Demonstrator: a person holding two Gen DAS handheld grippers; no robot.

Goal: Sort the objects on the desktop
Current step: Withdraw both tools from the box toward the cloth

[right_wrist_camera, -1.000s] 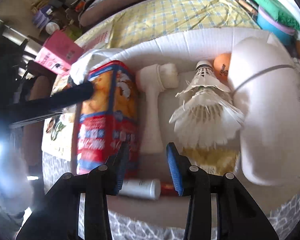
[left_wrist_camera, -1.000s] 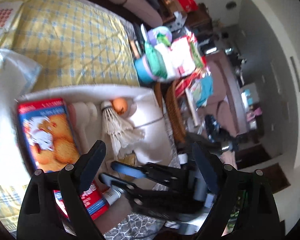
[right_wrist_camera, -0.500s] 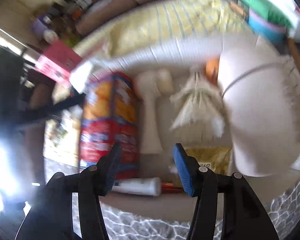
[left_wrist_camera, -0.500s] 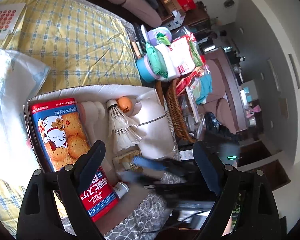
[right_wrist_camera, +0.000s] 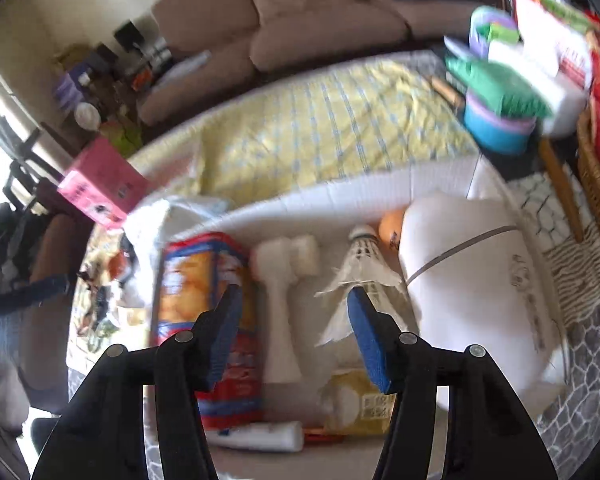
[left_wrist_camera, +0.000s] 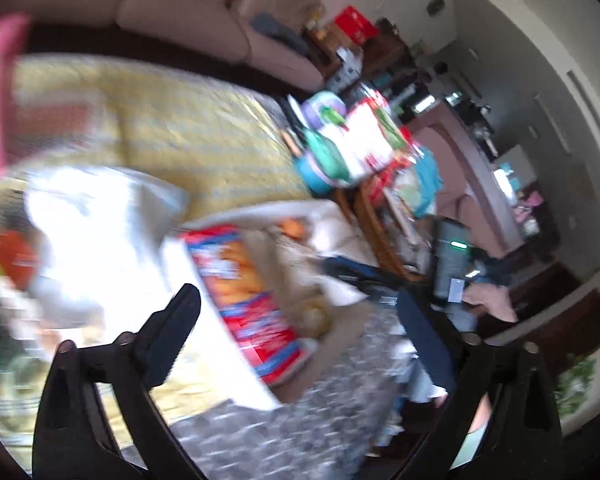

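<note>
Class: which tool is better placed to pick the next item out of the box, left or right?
Right. The right tool is open and lined up over the white brush in the box; the left tool sits off to the side.

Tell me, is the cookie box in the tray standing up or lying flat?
Lying flat. In the right wrist view the cookie box rests on its back, printed front facing up, alongside the white dumbbell-shaped piece inside the white tray.
</note>
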